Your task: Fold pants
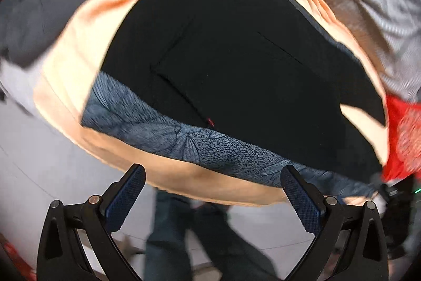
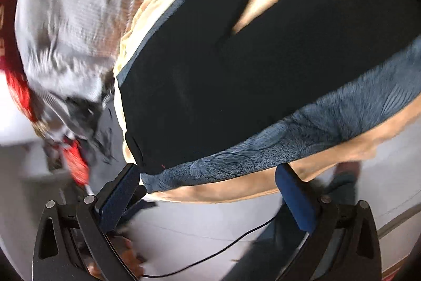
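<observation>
Peach bedding (image 1: 65,65) under a blue patterned cloth (image 1: 147,120) carries the black pants (image 1: 236,65); my left gripper (image 1: 213,196) and right gripper (image 2: 208,191) both gape, released.

You have no readable text, label, brand, number or sign in either wrist view. The red fabric (image 2: 9,25) at the left edge of your right wrist view carries pale marks that may be lettering, but motion blur leaves them illegible. A tiny red mark on the black pants (image 1: 210,121) cannot be read either.
</observation>
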`<state>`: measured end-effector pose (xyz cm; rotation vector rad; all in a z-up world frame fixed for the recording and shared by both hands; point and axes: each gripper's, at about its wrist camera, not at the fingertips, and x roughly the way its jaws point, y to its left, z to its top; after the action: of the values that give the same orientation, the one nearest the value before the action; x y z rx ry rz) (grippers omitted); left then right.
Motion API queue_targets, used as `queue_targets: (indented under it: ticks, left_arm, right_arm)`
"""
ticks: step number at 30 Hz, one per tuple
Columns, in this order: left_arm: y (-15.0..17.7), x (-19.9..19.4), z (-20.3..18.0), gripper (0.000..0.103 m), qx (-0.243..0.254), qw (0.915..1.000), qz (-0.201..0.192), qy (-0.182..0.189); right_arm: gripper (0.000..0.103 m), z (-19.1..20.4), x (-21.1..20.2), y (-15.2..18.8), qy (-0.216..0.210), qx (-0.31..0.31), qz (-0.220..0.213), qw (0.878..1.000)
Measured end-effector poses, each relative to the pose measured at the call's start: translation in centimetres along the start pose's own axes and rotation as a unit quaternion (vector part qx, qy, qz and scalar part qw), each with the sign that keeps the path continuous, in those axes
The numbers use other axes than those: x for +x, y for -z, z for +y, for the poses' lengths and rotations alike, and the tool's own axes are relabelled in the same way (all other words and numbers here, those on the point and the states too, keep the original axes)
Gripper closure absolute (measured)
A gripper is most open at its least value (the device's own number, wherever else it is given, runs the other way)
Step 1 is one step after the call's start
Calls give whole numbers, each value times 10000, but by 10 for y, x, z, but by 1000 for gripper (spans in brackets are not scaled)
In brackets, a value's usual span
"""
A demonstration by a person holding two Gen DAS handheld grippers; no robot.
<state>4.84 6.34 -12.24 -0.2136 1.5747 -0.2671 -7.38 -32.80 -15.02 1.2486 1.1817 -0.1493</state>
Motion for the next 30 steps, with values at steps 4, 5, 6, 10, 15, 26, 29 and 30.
queue_targets:
  ticks: [4, 5, 6, 10, 15, 26, 29, 30]
  left_arm:
    - [5, 24, 18, 14, -330, 9987, 222, 307]
    - [7, 27, 20, 14, -393, 9983, 255, 333]
    - [8, 30, 22, 14, -440, 9980, 260, 372]
    - [8, 34, 23, 14, -454, 9975, 220, 490]
    - [6, 35, 21, 14, -323, 9979, 202, 521]
    - [7, 33, 21, 14, -244, 9970, 199, 708]
    - [11, 29, 26, 14, -434, 9945, 175, 942]
    - [12, 29, 28, 14, -534, 9929, 160, 1053]
  right_arm:
    - [23, -35, 23, 5, -340, 366, 135, 9987]
    - [27, -43, 31, 5, -436, 461, 192, 9978]
    - [28, -51, 38, 6, -501, 556, 228, 9969]
    - [28, -75, 51, 5, -726, 752, 183, 9944]
    - [29, -97, 52, 3, -1097, 963, 20, 9893]
    - [85, -98, 62, -10, -1978, 1430, 73, 9697]
    - [88, -87, 47, -9, -2305, 1458, 141, 9620]
    - [88, -84, 42, -8, -2405, 1451, 149, 9596]
